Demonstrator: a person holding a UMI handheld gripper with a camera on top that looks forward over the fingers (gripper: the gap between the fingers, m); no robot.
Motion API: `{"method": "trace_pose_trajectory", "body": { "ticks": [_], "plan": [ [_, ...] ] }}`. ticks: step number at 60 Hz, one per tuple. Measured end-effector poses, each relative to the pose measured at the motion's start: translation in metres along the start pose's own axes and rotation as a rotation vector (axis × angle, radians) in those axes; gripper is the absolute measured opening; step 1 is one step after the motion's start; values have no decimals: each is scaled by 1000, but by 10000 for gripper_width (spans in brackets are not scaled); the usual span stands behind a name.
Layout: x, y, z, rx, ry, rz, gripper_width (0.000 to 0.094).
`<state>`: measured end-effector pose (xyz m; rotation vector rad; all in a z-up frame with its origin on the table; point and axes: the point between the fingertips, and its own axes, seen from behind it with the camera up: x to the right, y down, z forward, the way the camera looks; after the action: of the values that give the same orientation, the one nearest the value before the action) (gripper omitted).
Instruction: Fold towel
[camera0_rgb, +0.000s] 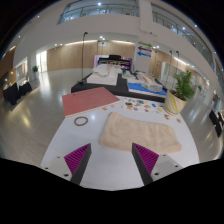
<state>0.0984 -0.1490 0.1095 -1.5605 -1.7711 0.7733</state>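
Observation:
A beige towel lies flat on the white table, just ahead of my fingers and a little to the right. My gripper hovers above the table's near part, open and empty. Its two fingers with magenta pads stand wide apart, and the towel's near edge lies just beyond them.
A red mat lies on the table beyond the towel to the left. A small ring lies left of the towel. Coloured cards lie at the table's far side. A potted plant and display tables stand in the hall beyond.

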Motion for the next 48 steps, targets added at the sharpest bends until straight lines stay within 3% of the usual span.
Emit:
{"method": "trace_pose_trajectory", "body": {
  "ticks": [18, 24, 26, 31, 38, 48],
  "plan": [
    [-17, -19, 141, -45, 45, 10, 845],
    [-13, -11, 178, -89, 68, 12, 787],
    [-13, -8, 185, -104, 64, 16, 718],
    [-9, 7, 195, -163, 86, 14, 440],
    [5, 7, 197, -143, 155, -89, 60],
    [4, -8, 184, -137, 73, 9, 16]
  ]
}}
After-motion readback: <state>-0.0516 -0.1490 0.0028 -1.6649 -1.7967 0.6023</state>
